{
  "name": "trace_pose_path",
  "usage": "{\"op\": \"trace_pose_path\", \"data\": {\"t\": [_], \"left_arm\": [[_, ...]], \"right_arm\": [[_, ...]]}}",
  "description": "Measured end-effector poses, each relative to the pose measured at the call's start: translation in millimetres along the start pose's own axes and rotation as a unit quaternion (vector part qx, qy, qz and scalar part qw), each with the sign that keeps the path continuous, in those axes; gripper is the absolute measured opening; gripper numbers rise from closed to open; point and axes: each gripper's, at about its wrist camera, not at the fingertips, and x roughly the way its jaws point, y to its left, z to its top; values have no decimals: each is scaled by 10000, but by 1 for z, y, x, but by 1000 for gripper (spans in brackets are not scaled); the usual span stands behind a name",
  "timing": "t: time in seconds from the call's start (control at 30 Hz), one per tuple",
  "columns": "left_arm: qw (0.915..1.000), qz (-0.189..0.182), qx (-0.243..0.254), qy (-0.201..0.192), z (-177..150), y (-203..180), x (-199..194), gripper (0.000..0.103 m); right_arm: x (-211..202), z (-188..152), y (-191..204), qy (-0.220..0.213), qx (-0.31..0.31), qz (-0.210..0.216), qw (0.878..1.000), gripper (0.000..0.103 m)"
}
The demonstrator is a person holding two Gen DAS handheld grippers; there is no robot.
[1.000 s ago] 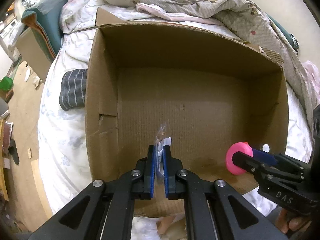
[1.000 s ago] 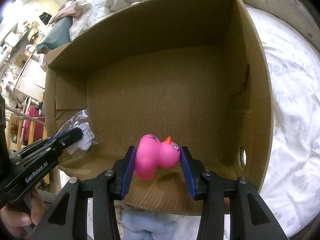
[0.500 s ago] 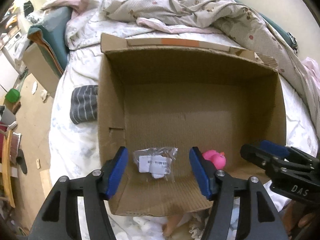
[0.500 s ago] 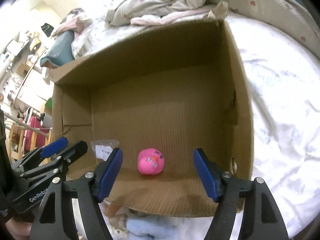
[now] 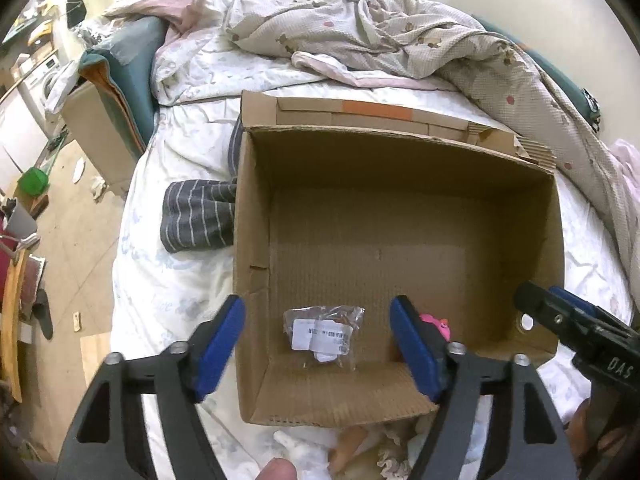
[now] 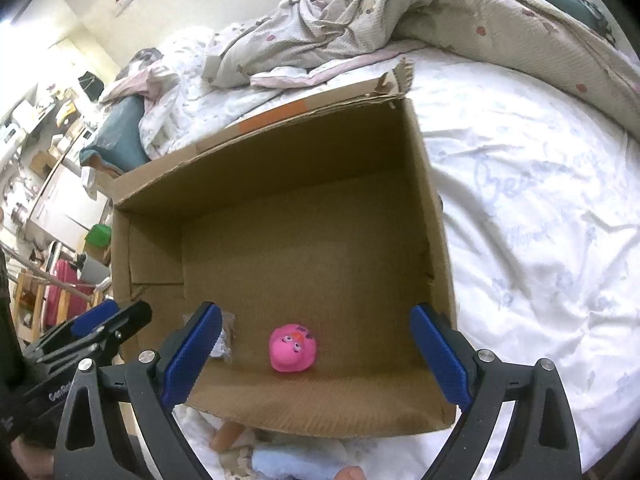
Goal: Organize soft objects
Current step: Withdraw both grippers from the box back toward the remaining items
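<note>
Up close, the left gripper [image 5: 318,342] and the right gripper [image 6: 316,354] both hang with fingers spread wide, holding nothing. Below them, 2 things lie near the front wall inside the cardboard box [image 5: 256,240]: a small plastic bag [image 5: 325,332] and, just beside it, a pink rubber duck [image 6: 293,347]. Farther back on the bed [image 6: 540,216] lies a rumpled blanket [image 5: 400,40].

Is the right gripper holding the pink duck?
No: the right gripper is open, and the pink duck sits free on the cardboard box floor between its jaws.
</note>
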Motion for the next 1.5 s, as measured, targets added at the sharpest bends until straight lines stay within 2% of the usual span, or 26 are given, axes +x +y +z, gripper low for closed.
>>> {"op": "trace_pose_path", "data": {"t": [0.17,0.3,0.83,1.17,1.5], "left_arm": [[9999,62,68,-102,-6,0,-11,82],[9994,223,53,-271,-12,3,-22,92],[9991,198,96,-356,-36,11,-57,95],[9996,178,117,-210,-60,8,-70,95],[9998,145,19,161,-87,10,-73,95]], "right_arm": [[-12,-3,0,-147,14,4,9999,101],[-18,-7,2,-130,-5,9,9999,102],[-53,-29,16,-193,-277,-7,9994,102],[-74,-58,13,-189,-317,76,9993,102],[-82,-80,14,-42,-322,144,9994,102]]}}
